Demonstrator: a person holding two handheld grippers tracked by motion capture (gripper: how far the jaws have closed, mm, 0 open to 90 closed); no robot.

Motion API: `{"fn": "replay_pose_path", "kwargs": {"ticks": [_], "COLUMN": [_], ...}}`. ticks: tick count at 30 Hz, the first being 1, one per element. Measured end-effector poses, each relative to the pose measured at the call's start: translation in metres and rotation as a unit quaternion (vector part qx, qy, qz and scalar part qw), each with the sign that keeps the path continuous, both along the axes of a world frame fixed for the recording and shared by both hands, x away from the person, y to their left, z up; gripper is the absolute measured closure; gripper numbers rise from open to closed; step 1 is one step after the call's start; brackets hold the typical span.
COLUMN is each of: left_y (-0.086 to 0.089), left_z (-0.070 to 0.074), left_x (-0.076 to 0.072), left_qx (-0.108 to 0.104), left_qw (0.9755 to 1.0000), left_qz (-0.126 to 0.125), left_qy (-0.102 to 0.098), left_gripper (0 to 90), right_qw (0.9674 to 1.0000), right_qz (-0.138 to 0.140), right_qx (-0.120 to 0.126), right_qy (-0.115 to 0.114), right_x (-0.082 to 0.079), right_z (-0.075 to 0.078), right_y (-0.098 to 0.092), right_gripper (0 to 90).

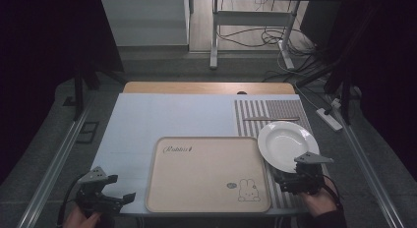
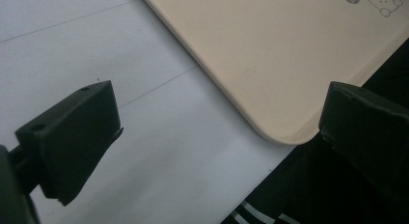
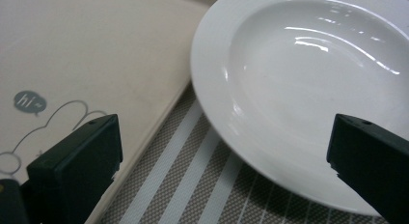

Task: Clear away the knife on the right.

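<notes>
Currently left gripper [image 1: 110, 193] idles at the worktop's [image 1: 162, 115] near-left corner, jaws released, empty, beside the tray [image 1: 206, 174]. Plate [image 1: 287, 144] sits right of the tray on the striped mat [image 1: 275, 112]. Right gripper [image 1: 297, 179] faces its near rim, jaws spread, apart from it. Likely pickup: straddle the rim squarely, clamp gently, lift level.
</notes>
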State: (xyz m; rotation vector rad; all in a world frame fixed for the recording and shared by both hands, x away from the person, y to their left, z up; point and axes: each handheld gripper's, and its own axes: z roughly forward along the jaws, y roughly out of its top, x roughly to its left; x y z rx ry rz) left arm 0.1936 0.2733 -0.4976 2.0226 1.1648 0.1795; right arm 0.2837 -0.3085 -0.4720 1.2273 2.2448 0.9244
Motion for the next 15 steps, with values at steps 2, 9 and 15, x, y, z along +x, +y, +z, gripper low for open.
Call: {"fn": "replay_pose_path", "kwargs": {"ticks": [2,9,15], "left_y": [0.000,0.000,0.001], "left_z": [0.000,0.000,0.000], "left_x": [0.000,0.000,0.000], "left_qx": [0.000,-0.001,-0.002], "left_qw": [1.0000,1.0000,1.0000], "left_qz": [0.000,0.001,0.001], "left_qy": [0.000,0.000,0.001], "left_gripper": [0.7,0.7,0.6], "right_qw": [1.0000,0.9997,0.9997], "right_qz": [-0.006,-0.005,-0.004], "right_qx": [0.004,0.009,0.012], "right_qy": [0.001,0.020,0.021], "right_x": [0.003,0.010,0.019], "right_z": [0.001,-0.001,-0.002], "right_y": [0.000,0.002,0.002], "right_gripper": [0.0,0.0,0.0]}}
